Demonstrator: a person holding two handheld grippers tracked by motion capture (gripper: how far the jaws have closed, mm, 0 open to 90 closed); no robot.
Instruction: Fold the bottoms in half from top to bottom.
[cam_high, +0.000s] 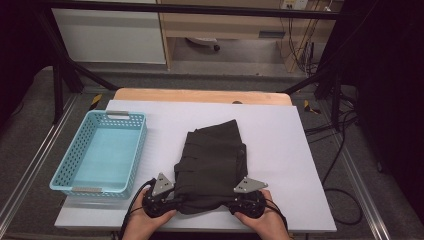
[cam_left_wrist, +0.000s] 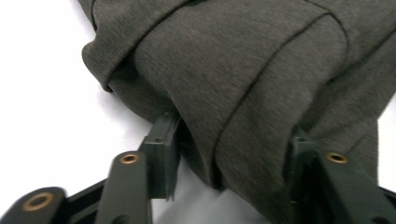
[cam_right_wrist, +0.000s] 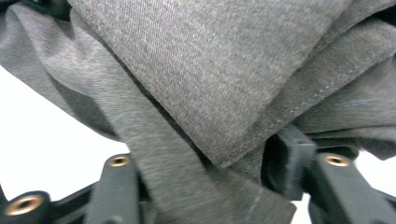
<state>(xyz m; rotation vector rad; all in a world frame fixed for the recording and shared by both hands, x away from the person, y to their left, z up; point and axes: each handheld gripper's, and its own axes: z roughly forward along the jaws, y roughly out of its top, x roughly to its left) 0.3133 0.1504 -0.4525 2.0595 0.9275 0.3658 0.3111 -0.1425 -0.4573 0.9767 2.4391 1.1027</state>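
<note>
A dark grey folded garment (cam_high: 215, 160) lies on the white table top (cam_high: 280, 125), with its near edge at the table's front. My left gripper (cam_high: 180, 197) grips the garment's near left corner. In the left gripper view the cloth (cam_left_wrist: 243, 70) bunches from pad to pad across my left gripper (cam_left_wrist: 231, 140). My right gripper (cam_high: 228, 200) holds the near right corner. In the right gripper view thick folds of the cloth (cam_right_wrist: 210, 70) lie over one jaw of my right gripper (cam_right_wrist: 201, 158) and press on the other pad (cam_right_wrist: 285, 163).
A light blue plastic basket (cam_high: 67, 172), with nothing in it, stands at the table's left side, close to my left hand. A wooden board edge (cam_high: 200, 95) runs along the back of the table. Cables (cam_high: 340, 165) lie on the floor to the right.
</note>
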